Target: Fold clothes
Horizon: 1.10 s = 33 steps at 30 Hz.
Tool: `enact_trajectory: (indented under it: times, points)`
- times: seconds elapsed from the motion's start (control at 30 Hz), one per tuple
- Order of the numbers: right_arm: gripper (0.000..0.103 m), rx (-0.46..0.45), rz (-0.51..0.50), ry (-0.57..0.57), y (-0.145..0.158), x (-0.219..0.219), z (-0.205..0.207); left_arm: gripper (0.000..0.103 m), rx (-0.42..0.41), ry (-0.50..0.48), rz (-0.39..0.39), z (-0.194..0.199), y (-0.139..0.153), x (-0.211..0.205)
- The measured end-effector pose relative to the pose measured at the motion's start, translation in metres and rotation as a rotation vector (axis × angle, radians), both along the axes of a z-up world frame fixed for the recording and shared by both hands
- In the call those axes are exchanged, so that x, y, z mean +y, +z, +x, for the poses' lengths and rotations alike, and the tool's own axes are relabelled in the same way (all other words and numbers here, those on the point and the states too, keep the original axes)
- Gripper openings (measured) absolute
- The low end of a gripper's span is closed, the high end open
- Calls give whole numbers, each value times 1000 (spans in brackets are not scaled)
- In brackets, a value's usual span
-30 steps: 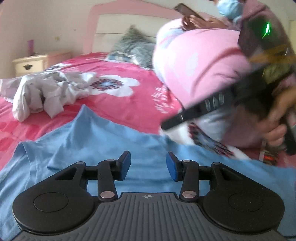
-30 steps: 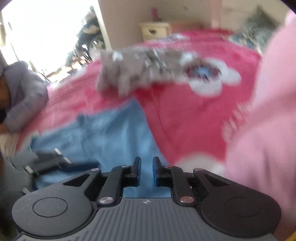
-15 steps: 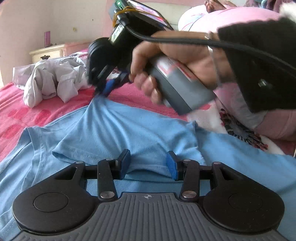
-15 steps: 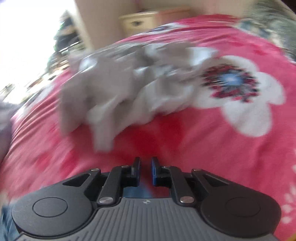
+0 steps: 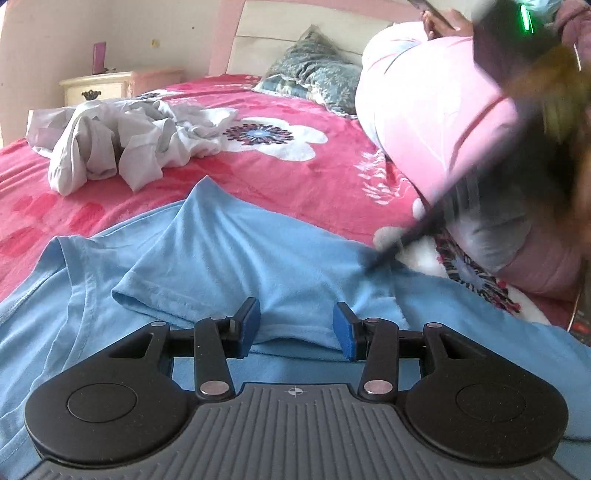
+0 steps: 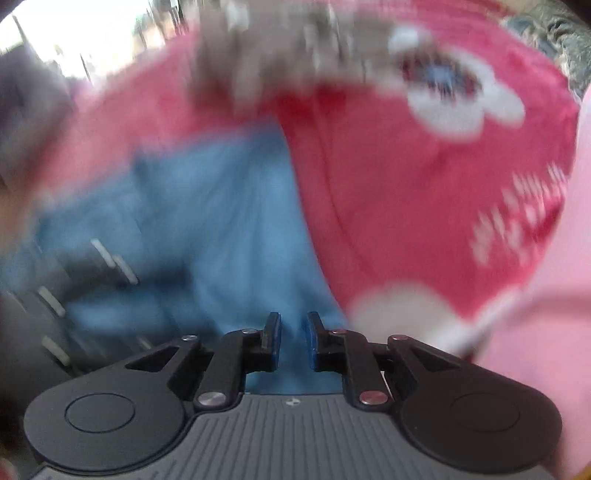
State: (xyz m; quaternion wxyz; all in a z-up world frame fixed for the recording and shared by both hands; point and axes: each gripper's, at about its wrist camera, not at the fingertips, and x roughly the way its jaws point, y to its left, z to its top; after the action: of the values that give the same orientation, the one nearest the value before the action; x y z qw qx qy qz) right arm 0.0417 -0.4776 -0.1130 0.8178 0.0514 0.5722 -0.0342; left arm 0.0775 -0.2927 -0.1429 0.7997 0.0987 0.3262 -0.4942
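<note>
Foreground: left gripper (image 5: pixel 295 325), jaws parted and empty, poised over the folded sleeve of a light blue T-shirt (image 5: pixel 229 251) spread flat on the red floral bedspread (image 5: pixel 325 173). Right gripper (image 6: pixel 292 341), jaws narrowly apart and closing, with blue cloth seen in the gap below them; whether the pads touch it cannot be told, the view being blurred. Middle distance: a crumpled grey garment (image 5: pixel 110 144). Background: a patterned pillow (image 5: pixel 314 77), pink headboard (image 5: pixel 236 33) and cream nightstand (image 5: pixel 96 86).
</note>
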Motion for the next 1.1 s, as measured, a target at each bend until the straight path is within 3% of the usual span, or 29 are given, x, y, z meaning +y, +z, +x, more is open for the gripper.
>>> enact_trajectory:
  times: [0.2, 0.4, 0.57, 0.77, 0.93, 1.1]
  points:
    - [17, -183, -21, 32, 38, 20, -26, 44, 37, 94, 3, 8, 13, 13]
    - [17, -253, 56, -17, 67, 24, -52, 44, 98, 242, -8, 15, 34, 47]
    - [17, -312, 102, -41, 93, 37, -107, 44, 73, 291, -7, -4, 62, 95]
    - [17, -357, 208, -92, 105, 63, -180, 45, 89, 375, 26, -41, 86, 170]
    - [18, -407, 256, -128, 109, 83, -237, 46, 201, 400, 37, -90, 94, 233]
    - [22, -412, 252, -247, 109, 60, -283, 46, 324, 380, 75, -151, 89, 264]
